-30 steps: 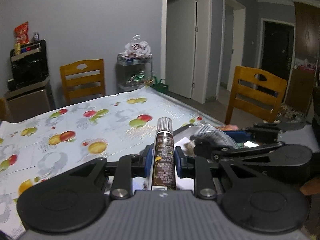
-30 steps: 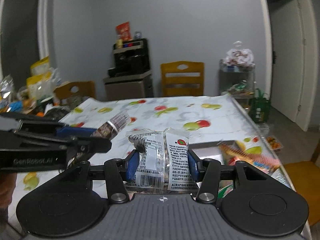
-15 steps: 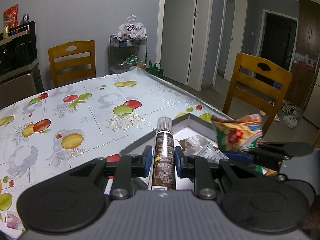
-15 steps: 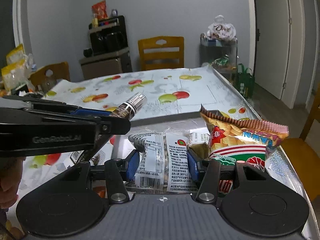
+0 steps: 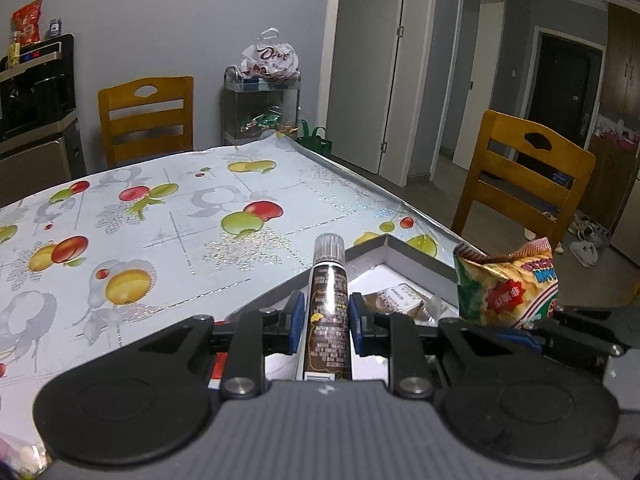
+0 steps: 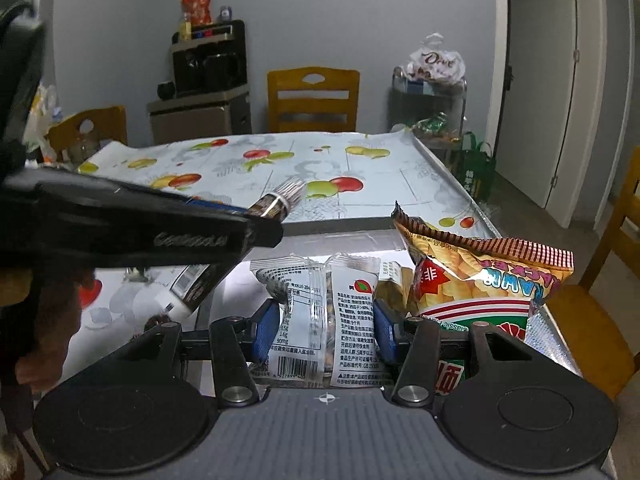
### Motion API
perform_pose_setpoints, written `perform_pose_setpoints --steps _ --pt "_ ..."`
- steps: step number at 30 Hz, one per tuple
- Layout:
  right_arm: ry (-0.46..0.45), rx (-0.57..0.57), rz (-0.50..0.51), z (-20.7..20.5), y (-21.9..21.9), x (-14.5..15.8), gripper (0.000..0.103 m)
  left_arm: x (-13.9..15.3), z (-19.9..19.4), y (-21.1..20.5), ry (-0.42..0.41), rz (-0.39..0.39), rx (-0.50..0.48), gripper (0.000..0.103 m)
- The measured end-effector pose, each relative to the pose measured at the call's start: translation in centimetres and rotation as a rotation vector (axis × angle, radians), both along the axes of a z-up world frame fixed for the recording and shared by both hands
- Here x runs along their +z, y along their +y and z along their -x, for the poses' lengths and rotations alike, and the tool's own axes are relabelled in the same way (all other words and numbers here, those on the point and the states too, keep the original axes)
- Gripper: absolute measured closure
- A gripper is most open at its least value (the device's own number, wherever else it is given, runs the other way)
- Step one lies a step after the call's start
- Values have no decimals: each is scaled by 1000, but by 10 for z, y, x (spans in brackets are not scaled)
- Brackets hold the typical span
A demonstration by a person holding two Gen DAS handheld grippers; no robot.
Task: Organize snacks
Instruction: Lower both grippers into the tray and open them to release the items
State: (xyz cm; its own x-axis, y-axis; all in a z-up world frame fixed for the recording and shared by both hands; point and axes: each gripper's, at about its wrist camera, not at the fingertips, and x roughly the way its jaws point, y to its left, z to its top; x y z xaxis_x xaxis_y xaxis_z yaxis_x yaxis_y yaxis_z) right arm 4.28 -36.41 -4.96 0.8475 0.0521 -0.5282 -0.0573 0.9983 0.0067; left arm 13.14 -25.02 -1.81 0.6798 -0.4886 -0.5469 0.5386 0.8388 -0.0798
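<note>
My left gripper (image 5: 326,314) is shut on a slim brown stick packet (image 5: 329,280) with a silver crimped tip, held over the near corner of a shallow grey box (image 5: 386,245). The right wrist view shows that same left gripper (image 6: 260,226) coming in from the left, the stick packet (image 6: 285,197) poking out past it. My right gripper (image 6: 325,328) is shut on a clear printed seed packet (image 6: 320,300) above the box (image 6: 344,227). A yellow and red chips bag (image 6: 480,276) stands in the box at its right; it also shows as the chips bag (image 5: 506,286) beside the right gripper (image 5: 516,336).
The table (image 5: 160,216) wears a fruit-print cloth, and its edge (image 5: 400,204) runs along the right. Small wrapped snacks (image 5: 400,300) lie in the box. Wooden chairs (image 5: 524,176) (image 6: 314,100) stand around; a wire cart (image 6: 430,108) and a dispenser (image 6: 208,64) line the wall. A hand (image 6: 52,312) holds the left gripper.
The left gripper has swung right and down with the stick packet, bringing the box and chips bag into its view. The right gripper has sunk lower over the box, still gripping the seed packet.
</note>
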Motion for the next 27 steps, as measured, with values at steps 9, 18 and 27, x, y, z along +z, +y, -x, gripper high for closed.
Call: perform_pose_setpoints --steps 9,18,27 --pt "18 13 -20 -8 2 -2 53 -14 -14 -8 27 1 -10 83" --pt "26 19 -31 -9 1 -4 53 -21 -18 -11 48 -2 -20 83" --pt "31 17 -28 -10 1 -4 53 -23 -16 -12 49 -9 -20 83"
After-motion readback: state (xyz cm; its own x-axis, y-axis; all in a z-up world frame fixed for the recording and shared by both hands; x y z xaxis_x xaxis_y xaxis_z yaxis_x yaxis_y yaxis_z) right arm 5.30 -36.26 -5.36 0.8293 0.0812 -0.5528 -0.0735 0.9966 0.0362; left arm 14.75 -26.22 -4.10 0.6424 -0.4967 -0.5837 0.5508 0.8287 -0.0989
